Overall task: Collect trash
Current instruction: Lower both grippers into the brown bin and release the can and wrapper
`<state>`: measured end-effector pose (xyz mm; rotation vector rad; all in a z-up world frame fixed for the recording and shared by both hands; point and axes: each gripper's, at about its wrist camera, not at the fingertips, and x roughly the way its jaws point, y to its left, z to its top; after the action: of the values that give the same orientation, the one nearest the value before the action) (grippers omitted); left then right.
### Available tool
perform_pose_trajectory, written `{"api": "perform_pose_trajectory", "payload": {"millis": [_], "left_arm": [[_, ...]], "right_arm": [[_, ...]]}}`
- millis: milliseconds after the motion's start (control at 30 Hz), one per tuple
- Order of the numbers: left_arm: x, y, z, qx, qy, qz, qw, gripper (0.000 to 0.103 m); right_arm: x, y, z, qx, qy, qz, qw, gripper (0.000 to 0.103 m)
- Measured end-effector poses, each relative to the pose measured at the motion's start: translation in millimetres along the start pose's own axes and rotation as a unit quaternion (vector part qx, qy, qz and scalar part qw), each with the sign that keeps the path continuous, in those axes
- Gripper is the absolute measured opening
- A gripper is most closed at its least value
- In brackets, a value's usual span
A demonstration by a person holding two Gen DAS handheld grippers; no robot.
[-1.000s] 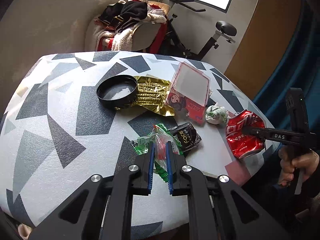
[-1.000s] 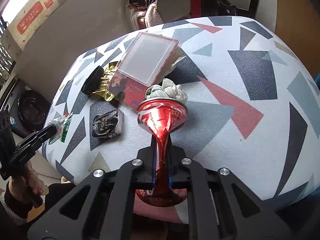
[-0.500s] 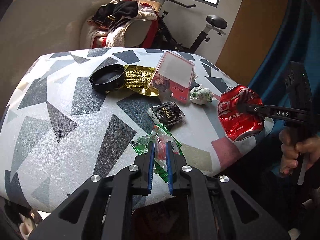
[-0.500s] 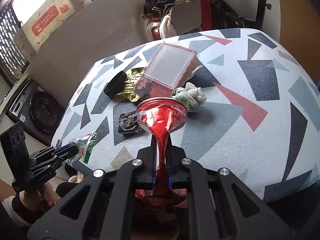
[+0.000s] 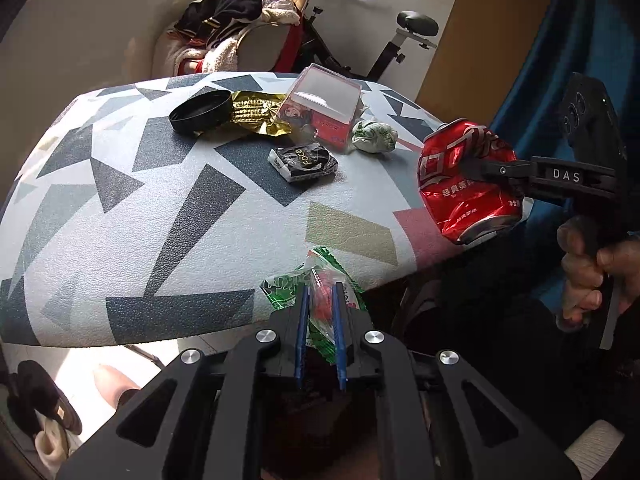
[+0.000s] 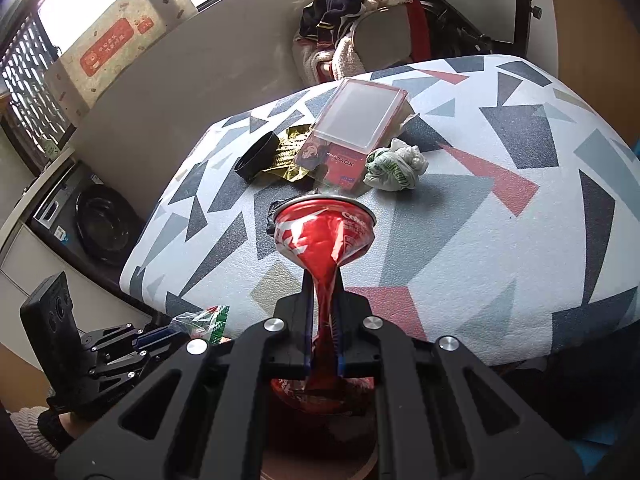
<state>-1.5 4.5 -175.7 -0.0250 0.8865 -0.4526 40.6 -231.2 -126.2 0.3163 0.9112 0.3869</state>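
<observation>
Our left tool (image 5: 320, 300) is clamped on a green and clear wrapper (image 5: 316, 280), its blue pads drawn close with the crumpled plastic between them, held just off the near edge of the desk (image 5: 160, 216). Our right tool (image 6: 322, 292) is pinched tight on a crushed red can (image 6: 325, 236); in its own view the can's waist is squeezed thin between the fingers and the rim flares toward the desk.

The left wrist view gives us what the right one hides: the can seen from the side (image 5: 468, 184), gripped in the air beyond the desk's right edge, and the hand (image 5: 584, 268) wrapped around the right tool's handle. The right wrist view in turn shows the left tool from outside (image 6: 160, 334), low at the left, with the wrapper (image 6: 208, 318) sticking out of its tip.

Left on the desk we see a black lid (image 5: 200, 112), a gold foil wrapper (image 5: 256, 114) touching it, a clear-topped red box (image 5: 324, 100), a white and green crumpled wad (image 5: 374, 136) just beside the box, and a black packet (image 5: 304, 160) (the right view shows only a sliver of it behind the can). A chair piled with clothes (image 6: 352, 8) stands beyond the desk.
</observation>
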Motion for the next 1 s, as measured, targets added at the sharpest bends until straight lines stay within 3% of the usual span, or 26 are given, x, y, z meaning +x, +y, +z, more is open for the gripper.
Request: {"api": "perform_pose_trajectory", "payload": {"millis": [200, 367, 533, 733, 1000], "left_arm": [[-2, -6, -17, 0.005, 0.011, -0.007, 0.9999, 0.018], [-6, -7, -23, -0.001, 0.014, -0.021, 0.9997, 0.04], [-24, 2, -15, -0.017, -0.018, 0.001, 0.9997, 0.065], [-44, 16, -4, -0.033, -0.054, 0.049, 0.9968, 0.086], [-48, 34, 0, -0.055, -0.066, 0.084, 0.9928, 0.093]], "right_arm": [[-3, 7, -13, -0.01, -0.001, 0.004, 1.0, 0.012], [-1, 13, -24, -0.019, 0.007, 0.009, 1.0, 0.012], [6, 24, -42, -0.035, 0.028, 0.019, 0.999, 0.012], [30, 37, -74, -0.054, 0.086, 0.027, 0.994, 0.012], [67, 40, -108, -0.056, 0.165, 0.02, 0.985, 0.012]]}}
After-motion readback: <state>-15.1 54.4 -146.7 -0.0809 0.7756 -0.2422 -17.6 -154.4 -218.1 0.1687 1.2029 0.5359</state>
